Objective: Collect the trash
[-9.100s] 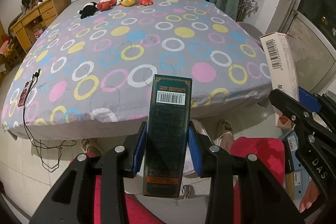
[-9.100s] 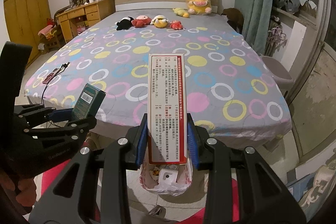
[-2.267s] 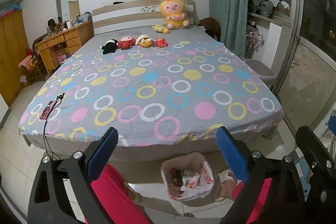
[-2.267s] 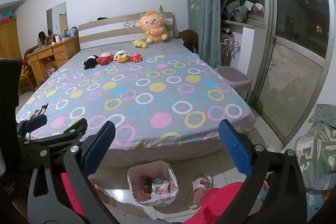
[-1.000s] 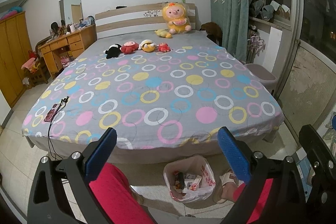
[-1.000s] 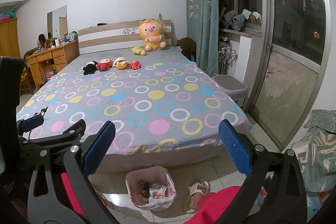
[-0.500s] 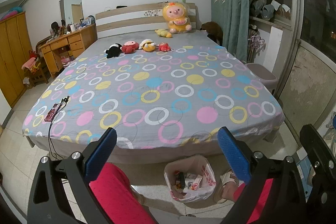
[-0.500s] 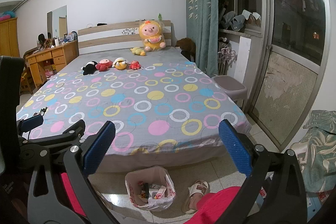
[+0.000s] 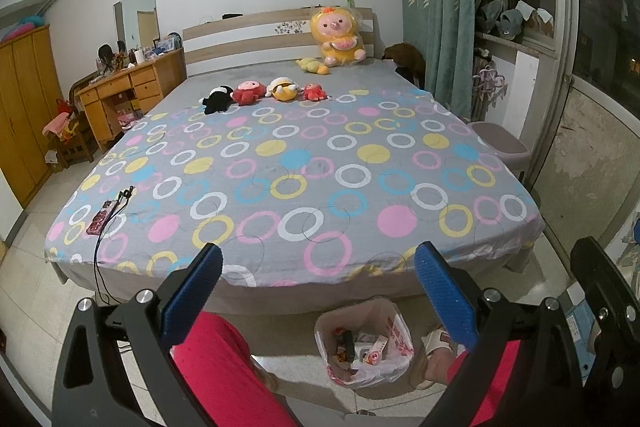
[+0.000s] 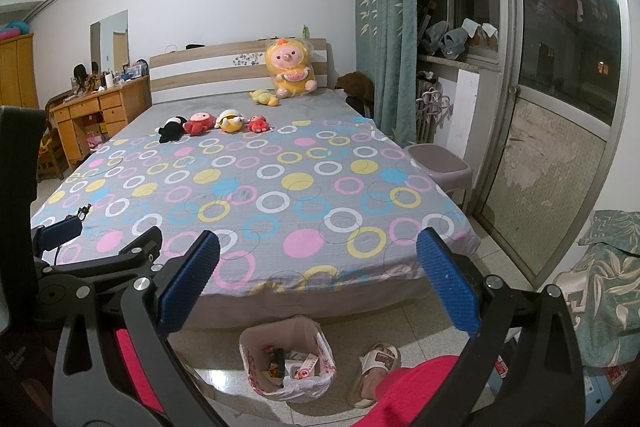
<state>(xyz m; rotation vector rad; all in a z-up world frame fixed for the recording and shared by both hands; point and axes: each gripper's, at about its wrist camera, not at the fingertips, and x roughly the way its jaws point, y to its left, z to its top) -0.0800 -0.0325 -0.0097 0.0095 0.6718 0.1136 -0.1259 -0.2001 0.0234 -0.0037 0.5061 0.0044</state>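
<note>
Both boxes gone from grippers since nine seconds ago. Left gripper [image 9: 316, 291] jaws wide apart, empty; right gripper [image 10: 318, 281] same. Trash bag [image 10: 288, 367] on floor at 6 o'clock, before bed [image 10: 256, 187], holds packets (boxes likely inside). Bed shows no more trash; collecting seems finished.

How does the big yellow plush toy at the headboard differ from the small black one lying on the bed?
The yellow plush toy is far bigger than the black plush toy. The yellow one sits upright against the headboard and looks wrapped in clear plastic; the black one lies flat in a row of small toys, unwrapped. Both rest on the bed.
</note>
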